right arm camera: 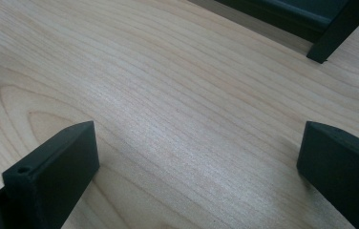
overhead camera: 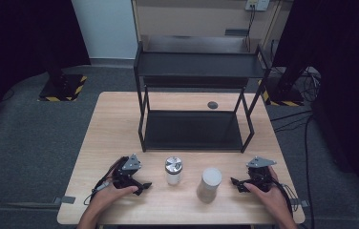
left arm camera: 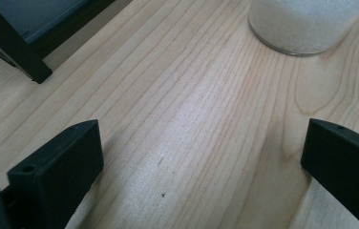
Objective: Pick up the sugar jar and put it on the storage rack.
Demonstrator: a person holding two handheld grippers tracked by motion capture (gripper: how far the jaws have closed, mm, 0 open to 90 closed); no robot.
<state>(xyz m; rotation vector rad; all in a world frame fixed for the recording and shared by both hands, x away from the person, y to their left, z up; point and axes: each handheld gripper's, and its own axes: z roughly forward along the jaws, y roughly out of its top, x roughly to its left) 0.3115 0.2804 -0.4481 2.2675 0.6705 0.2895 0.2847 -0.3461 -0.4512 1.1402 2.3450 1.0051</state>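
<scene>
Left gripper (overhead camera: 139,185), right gripper (overhead camera: 237,182): jaws wide apart, empty, resting on table (overhead camera: 120,119). Between them: metal-lidded jar (overhead camera: 173,171), white-capped jar (overhead camera: 209,184), contents probably granular. Approach level, jaws straddling body.

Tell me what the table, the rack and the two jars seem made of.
Table: pale wood or wood laminate, matte, grain lines visible. Rack: black metal by its look, thin straight legs, dull finish. Left jar: clear body, probably glass, shiny metallic lid. Right jar: pale, matte lid; material unclear.
</scene>
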